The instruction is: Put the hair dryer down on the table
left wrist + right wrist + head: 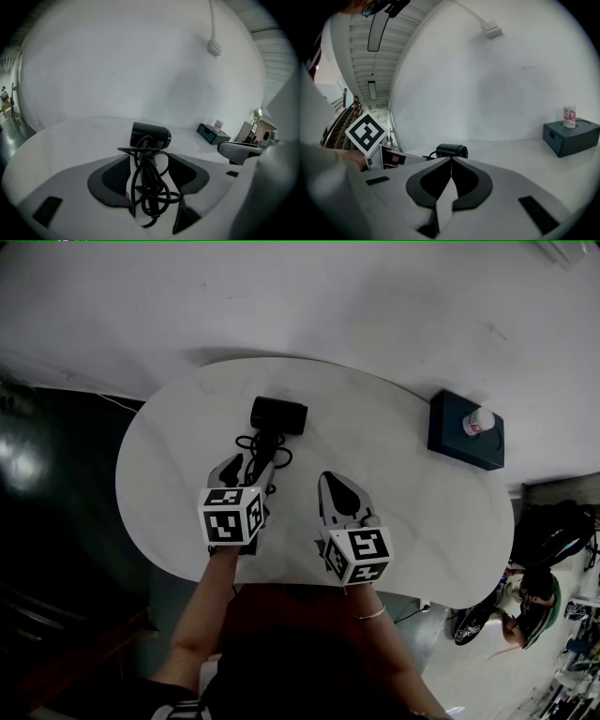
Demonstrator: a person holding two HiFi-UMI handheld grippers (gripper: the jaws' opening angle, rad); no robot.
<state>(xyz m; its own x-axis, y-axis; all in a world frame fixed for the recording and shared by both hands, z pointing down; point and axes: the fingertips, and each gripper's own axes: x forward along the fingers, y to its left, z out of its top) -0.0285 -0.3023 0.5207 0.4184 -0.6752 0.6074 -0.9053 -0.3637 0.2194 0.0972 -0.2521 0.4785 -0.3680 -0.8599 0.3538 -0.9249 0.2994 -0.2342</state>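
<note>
White table (422,521) against a pale wall. Head view: dryer (278,415) lies on the table, its cord (263,447) coiled toward the left gripper (246,465). Left gripper view: jaws stand apart, dryer handle and cord between them, unclamped. Right gripper view: right gripper (451,161) closed, empty.

White kidney-shaped tabletop (403,521): black hair dryer (278,415) with bundled black cord (261,448) lying near centre; dark teal rectangular box (457,437) well apart, near right edge.
</note>
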